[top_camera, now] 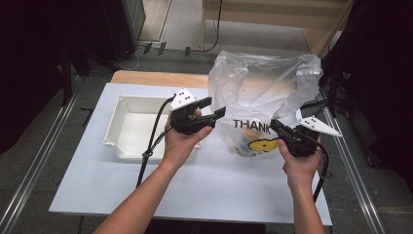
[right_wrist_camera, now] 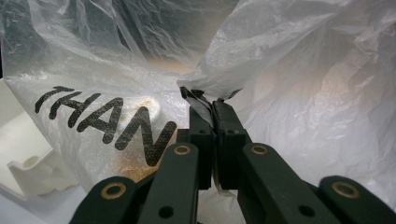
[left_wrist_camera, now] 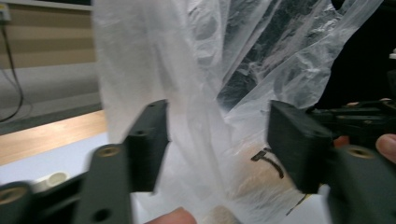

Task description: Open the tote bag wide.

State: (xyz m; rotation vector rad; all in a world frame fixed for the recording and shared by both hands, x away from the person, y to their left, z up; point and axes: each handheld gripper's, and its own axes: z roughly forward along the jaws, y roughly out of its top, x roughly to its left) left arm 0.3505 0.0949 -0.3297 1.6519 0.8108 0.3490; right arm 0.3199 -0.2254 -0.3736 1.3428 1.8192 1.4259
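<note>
A clear plastic bag (top_camera: 263,90) printed with "THANK" and a yellow smiley stands open on the white table (top_camera: 204,180), something brownish inside it. My left gripper (top_camera: 215,108) is open at the bag's left side, with the film (left_wrist_camera: 205,107) hanging in front of the gap between its jaws. At the bag's front right my right gripper (top_camera: 276,126) is shut on a pinch of the bag's film (right_wrist_camera: 205,100). The bag (right_wrist_camera: 116,70) spreads around the closed jaws.
An empty white tray (top_camera: 127,127) lies on the table left of the bag, partly behind my left hand. A wooden board (top_camera: 160,78) runs along the table's far edge. Metal rails flank the table on both sides.
</note>
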